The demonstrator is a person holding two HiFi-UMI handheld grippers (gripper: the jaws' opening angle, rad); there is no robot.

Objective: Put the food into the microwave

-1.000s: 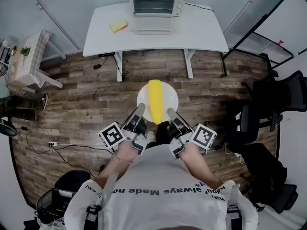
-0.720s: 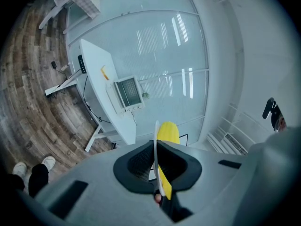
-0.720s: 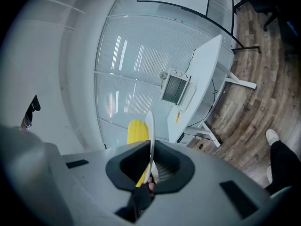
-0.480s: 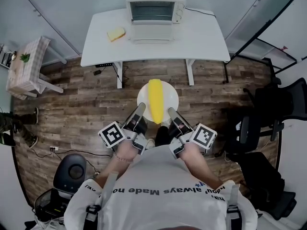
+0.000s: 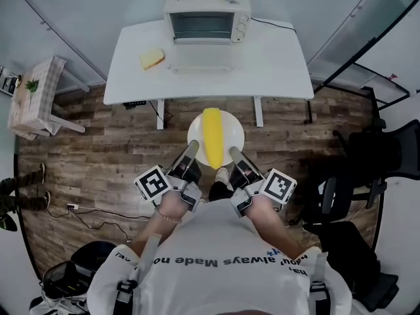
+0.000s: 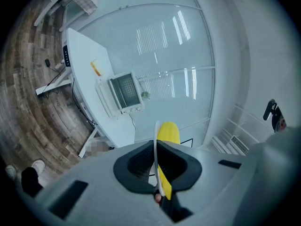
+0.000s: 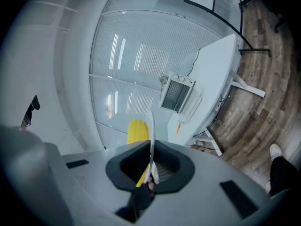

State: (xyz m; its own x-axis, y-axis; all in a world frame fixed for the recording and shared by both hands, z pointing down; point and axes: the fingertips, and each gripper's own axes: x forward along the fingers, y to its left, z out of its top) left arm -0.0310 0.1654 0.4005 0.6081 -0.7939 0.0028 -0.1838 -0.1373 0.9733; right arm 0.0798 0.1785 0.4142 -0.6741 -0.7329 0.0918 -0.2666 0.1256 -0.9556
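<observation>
a white plate (image 5: 234, 131) is held level above the wooden floor (image 5: 98, 136), clamped from opposite sides: the left gripper (image 5: 191, 148) is closed on the plate's left rim and the right gripper (image 5: 233, 153) on its right rim, and in both gripper views the thin edge is seen pinched between the pads. this two-sided hold is judged to be chosen so that the plate sits flat and the long yellow food (image 5: 211, 138), laid across the plate's middle from near rim to far rim, cannot roll off. the microwave (image 5: 201, 25) is set at the back edge of a white table (image 5: 279, 58) well ahead, and its door (image 5: 200, 59) appears to be let down toward the front edge, so the opening is taken as ready. a yellow slab (image 5: 151, 58) lies toward the table's left edge. the plate is not yet over the table, so the approach is judged still to be made
</observation>
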